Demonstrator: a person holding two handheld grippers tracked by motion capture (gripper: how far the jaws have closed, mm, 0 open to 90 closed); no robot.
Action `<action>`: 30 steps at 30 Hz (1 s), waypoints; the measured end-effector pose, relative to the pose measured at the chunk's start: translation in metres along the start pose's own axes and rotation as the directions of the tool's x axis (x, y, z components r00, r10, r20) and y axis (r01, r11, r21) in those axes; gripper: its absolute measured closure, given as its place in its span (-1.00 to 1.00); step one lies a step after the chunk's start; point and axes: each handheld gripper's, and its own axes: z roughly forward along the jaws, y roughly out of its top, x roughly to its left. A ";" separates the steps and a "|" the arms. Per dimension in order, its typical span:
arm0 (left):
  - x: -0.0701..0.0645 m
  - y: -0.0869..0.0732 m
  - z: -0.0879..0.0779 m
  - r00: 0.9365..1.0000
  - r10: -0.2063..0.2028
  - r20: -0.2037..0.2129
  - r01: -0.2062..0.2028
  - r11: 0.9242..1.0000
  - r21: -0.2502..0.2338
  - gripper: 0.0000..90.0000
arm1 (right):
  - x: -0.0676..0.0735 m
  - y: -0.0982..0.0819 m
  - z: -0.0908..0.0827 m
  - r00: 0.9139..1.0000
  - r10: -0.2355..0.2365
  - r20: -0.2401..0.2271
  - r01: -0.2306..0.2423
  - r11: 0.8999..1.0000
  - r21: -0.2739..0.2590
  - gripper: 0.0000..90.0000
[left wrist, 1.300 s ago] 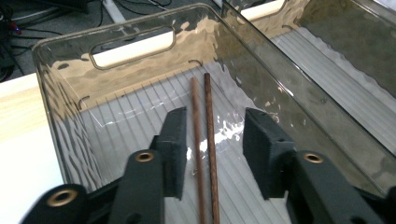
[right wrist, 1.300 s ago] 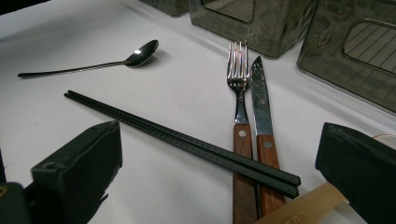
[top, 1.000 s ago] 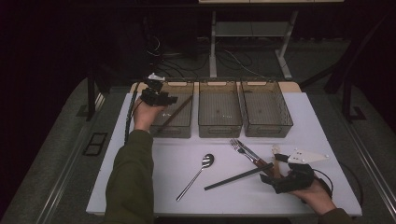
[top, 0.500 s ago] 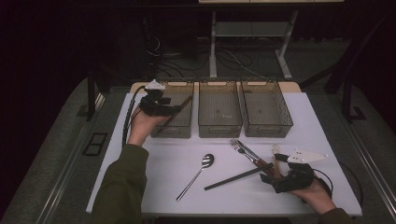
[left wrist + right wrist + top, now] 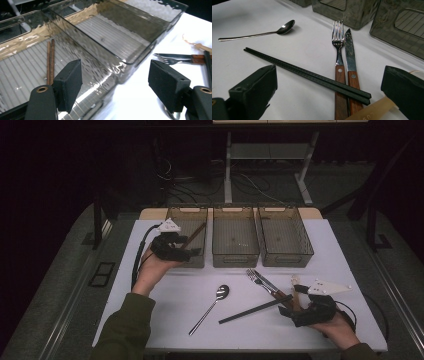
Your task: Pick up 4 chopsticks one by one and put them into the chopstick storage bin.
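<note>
At the left of the high view my left tongs [image 5: 116,72] hung released over the near end of the left tray [image 5: 185,210]. Their jaws had just been opening, with nothing between them. The brown chopsticks [image 5: 50,60] lay side by side on that tray's ribbed floor, running toward its far wall. I judged them light, stiff and thin, and probably less slippery than metal. The middle tray [image 5: 235,255] and the right tray [image 5: 287,260] looked empty, apart from a speck in the middle one. Below them, at centre frame, a spoon [image 5: 212,302] lay on its own. Further right, the black chopsticks [image 5: 307,73] rested slantwise across the wooden handles of a fork [image 5: 338,47] and a knife [image 5: 350,50]. My right tongs [image 5: 329,71] stood released just in front of them, holding nothing. That black pair seemed light, rigid and smooth, so it might roll apart. I would have pinched both sticks together near the raised end over the handles. A pale handle [image 5: 372,108] lay beside the right jaw, and I could not tell what it belonged to. The worktop [image 5: 340,250] was white, flat and matte. The room around it was dark, with grey flooring, trailing cables and a metal frame behind.
</note>
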 end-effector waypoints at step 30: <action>-0.053 -0.084 -0.021 0.998 0.021 0.067 -0.020 1.000 -0.009 -0.74 | -0.005 0.011 -0.003 0.997 -0.062 -0.055 0.065 0.996 0.063 -0.98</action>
